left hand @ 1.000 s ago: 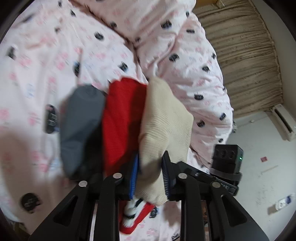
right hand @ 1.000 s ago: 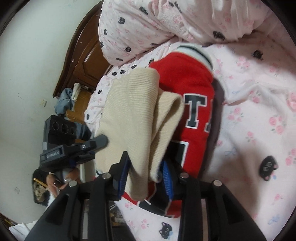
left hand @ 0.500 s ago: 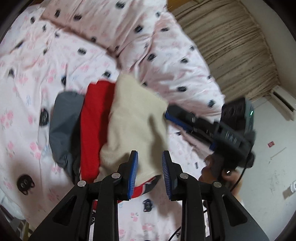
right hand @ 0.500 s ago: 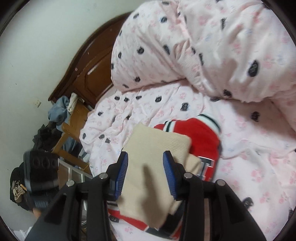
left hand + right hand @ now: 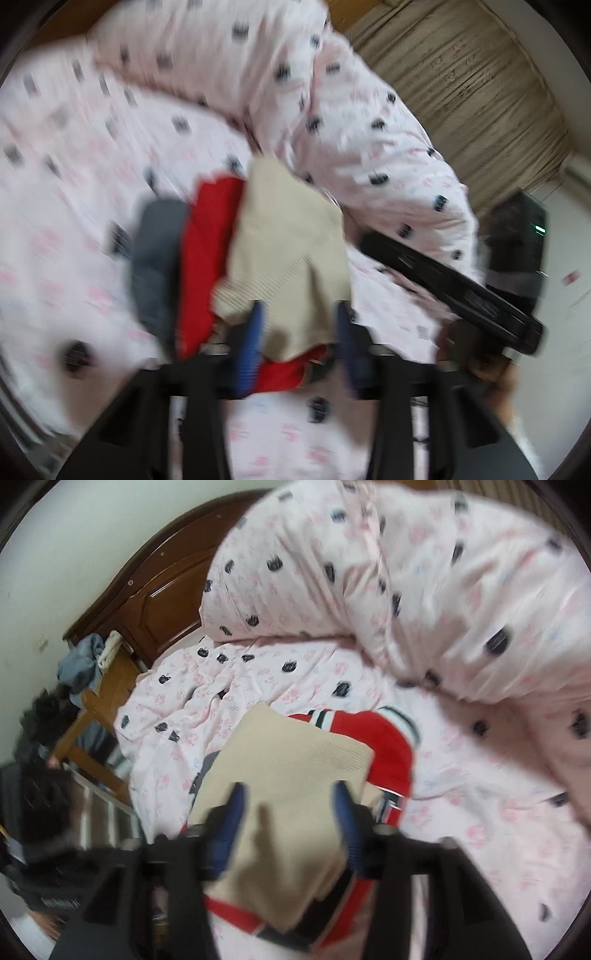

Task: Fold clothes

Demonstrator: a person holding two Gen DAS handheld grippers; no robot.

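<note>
Blue-padded left gripper (image 5: 297,332) and right gripper (image 5: 291,812) both hover with jaws opening, pads clear of the folded beige sweater (image 5: 288,775) below. It lies atop a red garment (image 5: 388,753) on the pink bedsheet (image 5: 480,812), rumpled duvet (image 5: 424,572) beyond.

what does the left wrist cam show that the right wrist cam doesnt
Left wrist only: the gray garment beside the stack, the tan curtain, and the right gripper from the side.

Right wrist only: the wooden headboard, a chair draped with clothes, and the red garment's striped trim and lettering.

Both: the folded beige sweater lying on the red garment, the pink patterned duvet, and each camera's own jaws opening, clear of the sweater, the left gripper included.
</note>
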